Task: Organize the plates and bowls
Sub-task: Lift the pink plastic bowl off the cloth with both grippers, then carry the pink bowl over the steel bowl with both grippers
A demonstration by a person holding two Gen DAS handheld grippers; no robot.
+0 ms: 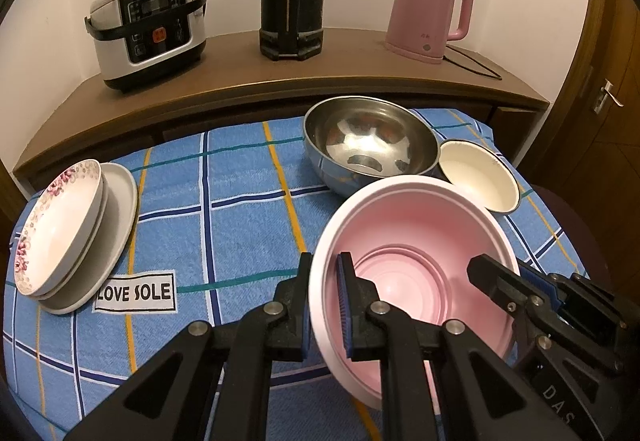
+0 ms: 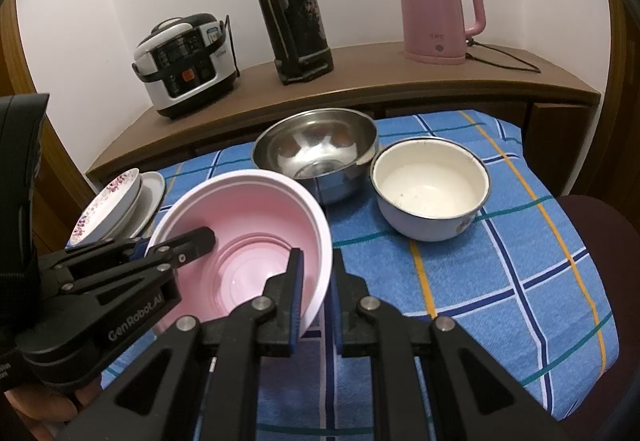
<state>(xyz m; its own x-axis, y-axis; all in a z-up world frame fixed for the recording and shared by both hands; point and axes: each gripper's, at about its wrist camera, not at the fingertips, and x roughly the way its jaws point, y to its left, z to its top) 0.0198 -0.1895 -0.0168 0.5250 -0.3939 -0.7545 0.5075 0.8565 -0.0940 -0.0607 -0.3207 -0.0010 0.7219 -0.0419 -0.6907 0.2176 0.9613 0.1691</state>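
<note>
The pink bowl (image 1: 412, 261) was pinched at opposite rims by the left gripper (image 1: 324, 305) and right gripper (image 2: 316, 289), probably for steady carrying

Both grippers, left gripper (image 1: 325, 297) and right gripper (image 2: 316, 281), are matte black plastic with silver rivets and blue ribbed pads (image 1: 344, 305); white "GenRobot.AI" lettering marks one body.

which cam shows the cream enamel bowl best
The right wrist view: the cream enamel bowl sits unobstructed, showing its rim, inside and blue outer wall. In the left wrist view it is smaller, with only the inside and rim visible.
</note>
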